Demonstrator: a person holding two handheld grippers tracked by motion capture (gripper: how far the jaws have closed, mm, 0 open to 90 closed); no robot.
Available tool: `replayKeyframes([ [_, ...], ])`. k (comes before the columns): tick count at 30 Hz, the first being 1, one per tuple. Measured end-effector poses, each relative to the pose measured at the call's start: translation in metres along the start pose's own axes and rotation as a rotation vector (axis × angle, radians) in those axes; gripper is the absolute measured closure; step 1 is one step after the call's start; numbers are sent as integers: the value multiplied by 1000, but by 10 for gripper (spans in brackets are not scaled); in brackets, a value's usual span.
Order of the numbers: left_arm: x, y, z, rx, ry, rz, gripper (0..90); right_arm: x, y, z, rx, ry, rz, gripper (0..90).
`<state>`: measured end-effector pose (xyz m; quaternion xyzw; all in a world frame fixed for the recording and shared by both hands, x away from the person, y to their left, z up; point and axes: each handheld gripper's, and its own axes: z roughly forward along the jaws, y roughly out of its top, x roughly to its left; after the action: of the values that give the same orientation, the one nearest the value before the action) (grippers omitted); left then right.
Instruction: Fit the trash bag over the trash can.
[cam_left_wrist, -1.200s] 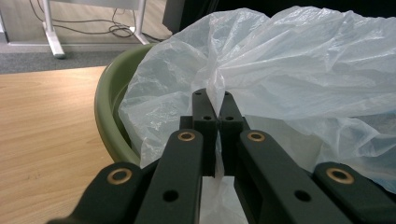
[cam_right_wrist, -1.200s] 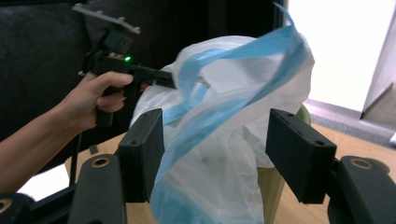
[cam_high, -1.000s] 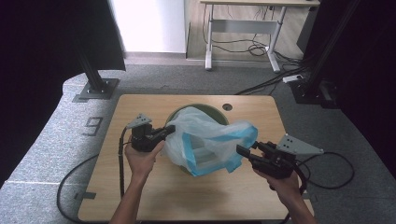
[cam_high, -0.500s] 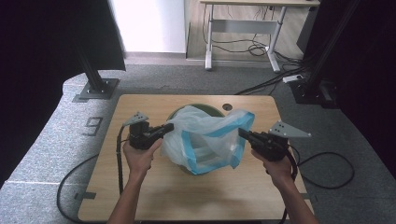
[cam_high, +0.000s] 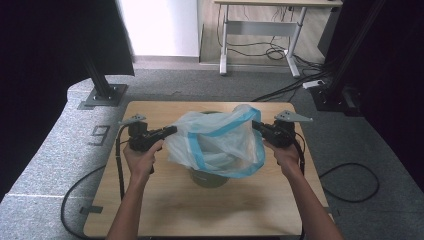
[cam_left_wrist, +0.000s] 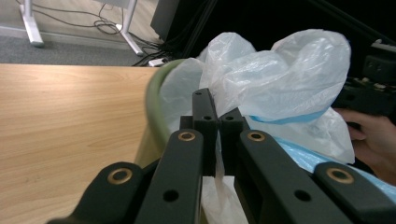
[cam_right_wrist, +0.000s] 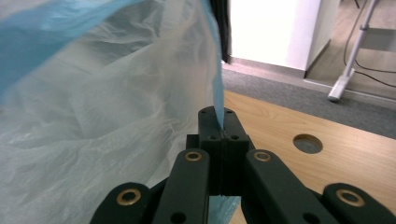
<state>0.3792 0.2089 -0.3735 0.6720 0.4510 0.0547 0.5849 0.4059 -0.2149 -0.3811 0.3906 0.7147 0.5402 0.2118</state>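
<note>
A translucent white plastic bag with a blue rim band is stretched between both grippers over a green bin in the middle of the wooden table. My left gripper is shut on the bag's left edge; in the left gripper view the film is pinched between the closed jaws, beside the bin's green rim. My right gripper is shut on the bag's right edge, with the blue band rising from its closed jaws. Most of the bin is hidden by the bag.
The table has a round hole near its right side. Black cables trail from both grippers over the table edges. Black stand bases and a desk frame stand on the grey floor behind.
The right gripper has moved up and away from the person's side, carrying the bag's right edge, and its jaws have closed on it. The left gripper has shifted slightly left. The bag now spreads wider over the bin.
</note>
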Motion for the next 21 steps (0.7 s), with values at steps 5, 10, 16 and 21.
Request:
replayKeyframes([
  [5, 15, 2, 4, 6, 17, -27, 894, -10, 0, 18, 16, -26, 8, 885],
  [10, 30, 1, 12, 23, 50, -41, 896, -17, -4, 38, 44, -30, 15, 886],
  [16, 47, -10, 25, 66, 77, -75, 897, -22, -20, 59, 101, -9, 54, 886],
  [21, 57, -22, 35, 119, 92, -102, 896, -23, -36, 71, 152, 16, 82, 886],
])
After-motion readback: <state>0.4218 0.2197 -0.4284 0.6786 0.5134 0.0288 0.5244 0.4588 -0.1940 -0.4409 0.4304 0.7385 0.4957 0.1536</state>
